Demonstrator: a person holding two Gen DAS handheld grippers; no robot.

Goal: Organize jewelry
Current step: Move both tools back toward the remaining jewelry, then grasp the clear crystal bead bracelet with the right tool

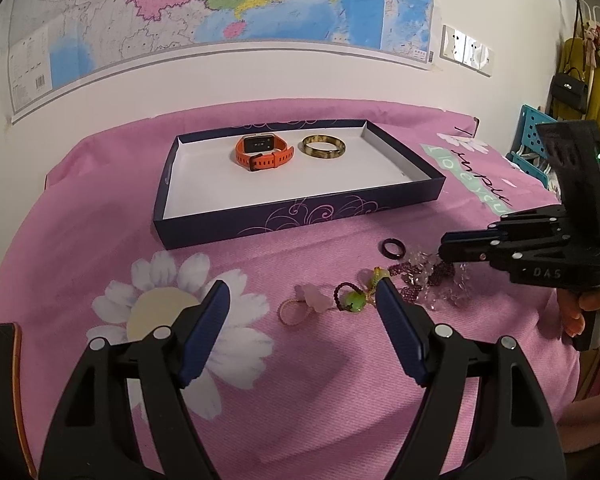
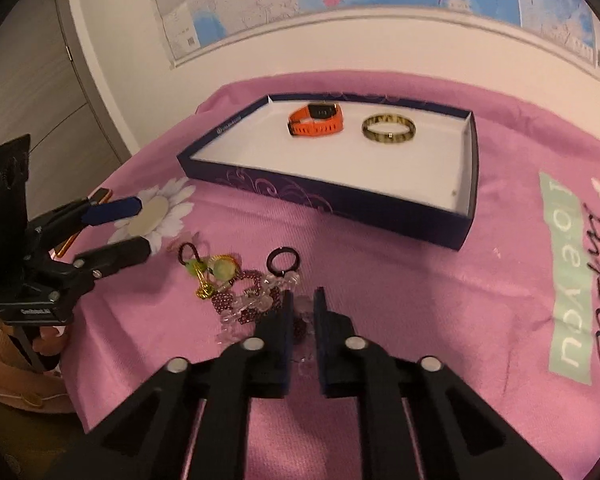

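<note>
A navy box (image 1: pixel 300 208) (image 2: pixel 320 200) with a white floor holds an orange watch (image 1: pixel 264 152) (image 2: pixel 318 120) and a mottled bangle (image 1: pixel 324 155) (image 2: pixel 388 138). On the pink cloth in front of it lie a black ring (image 1: pixel 384 250) (image 2: pixel 270 262), a green bead charm (image 1: pixel 354 303) (image 2: pixel 224 268), a pink flower tie (image 1: pixel 312 298) and a tangle of purple and clear bead bracelets (image 1: pixel 424 280) (image 2: pixel 244 300). My right gripper (image 1: pixel 446 250) (image 2: pixel 302 300) sits in the tangle, its jaws nearly together with beads pinched between them. My left gripper (image 1: pixel 304 292) (image 2: pixel 140 224) stands open just left of the charm, holding nothing.
A flat device with an orange edge (image 2: pixel 100 194) lies on the cloth at the left. A blue perforated basket (image 1: pixel 534 140) stands beyond the table's right end, with a black bag (image 1: pixel 572 88) and clothes hanging behind it. A wall map runs behind the table.
</note>
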